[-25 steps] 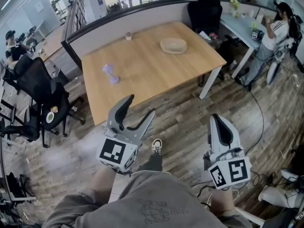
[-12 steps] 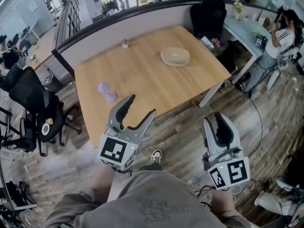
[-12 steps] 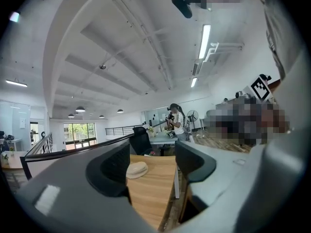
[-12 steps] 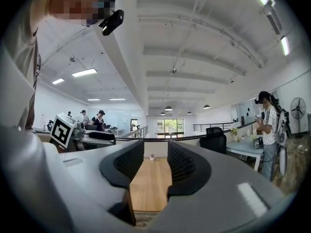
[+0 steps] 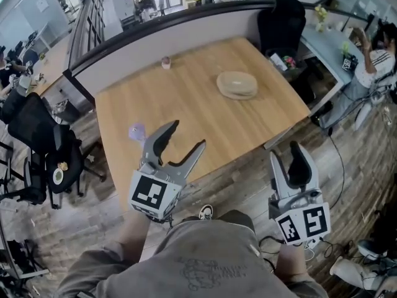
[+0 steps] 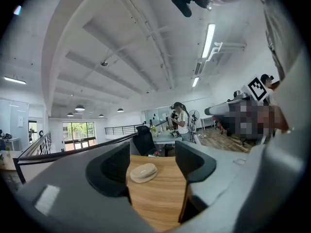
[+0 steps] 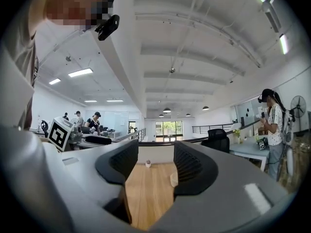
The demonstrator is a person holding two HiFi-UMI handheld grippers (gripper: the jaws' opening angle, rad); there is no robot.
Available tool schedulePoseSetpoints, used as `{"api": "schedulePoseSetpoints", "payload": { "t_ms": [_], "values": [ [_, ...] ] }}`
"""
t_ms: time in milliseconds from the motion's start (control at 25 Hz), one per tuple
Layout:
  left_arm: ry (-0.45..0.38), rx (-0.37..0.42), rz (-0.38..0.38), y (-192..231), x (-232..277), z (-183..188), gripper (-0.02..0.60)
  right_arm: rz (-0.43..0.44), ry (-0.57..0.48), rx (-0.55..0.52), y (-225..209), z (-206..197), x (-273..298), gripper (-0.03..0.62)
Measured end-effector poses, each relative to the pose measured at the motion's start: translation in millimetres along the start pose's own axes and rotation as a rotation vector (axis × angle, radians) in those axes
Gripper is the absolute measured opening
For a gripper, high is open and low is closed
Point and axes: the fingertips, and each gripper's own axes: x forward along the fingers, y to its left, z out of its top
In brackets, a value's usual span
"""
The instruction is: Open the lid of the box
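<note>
Right tongs (image 5: 286, 154) just opened, empty; box (image 5: 237, 84) lies flat.

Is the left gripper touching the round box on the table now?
Apart. In the head view a wide stretch of bare table lies between the left gripper and the round box.

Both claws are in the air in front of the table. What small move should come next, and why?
Probably step closer to the table, so the box comes within reach. The left claw and right claw are open and empty, the right's jaws having just been opening, and both are far short of the box, whose lid is on.
</note>
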Motion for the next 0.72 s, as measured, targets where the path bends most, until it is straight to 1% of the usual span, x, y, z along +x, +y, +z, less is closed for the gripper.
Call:
{"api": "schedulePoseSetpoints", "payload": {
  "t_ms": [80, 200, 320, 440, 600, 720],
  "values": [
    [-0.001, -0.003, 0.001, 7, 10, 0, 0.291, -0.007, 0.0, -0.009, -9, 1, 11, 0.219],
    [-0.014, 0.02, 0.003, 18, 31, -1, 0.291, -0.029, -0.01, -0.005, -31, -1, 28, 0.224],
    [0.002, 0.007, 0.018, 25, 53, -6, 0.291, -0.034, -0.006, 0.0, -53, -8, 47, 0.224],
    [0.009, 0.001, 0.039, 35, 79, -11, 0.291, -0.021, 0.001, -0.001, -75, -14, 69, 0.224],
    [-0.031, -0.02, 0.031, 40, 119, -15, 0.291, 0.015, 0.029, 0.005, -106, -25, 102, 0.225],
    [-0.009, -0.014, 0.049, 45, 148, -16, 0.291, 0.05, 0.045, 0.014, -131, -28, 129, 0.225]
  ]
}}
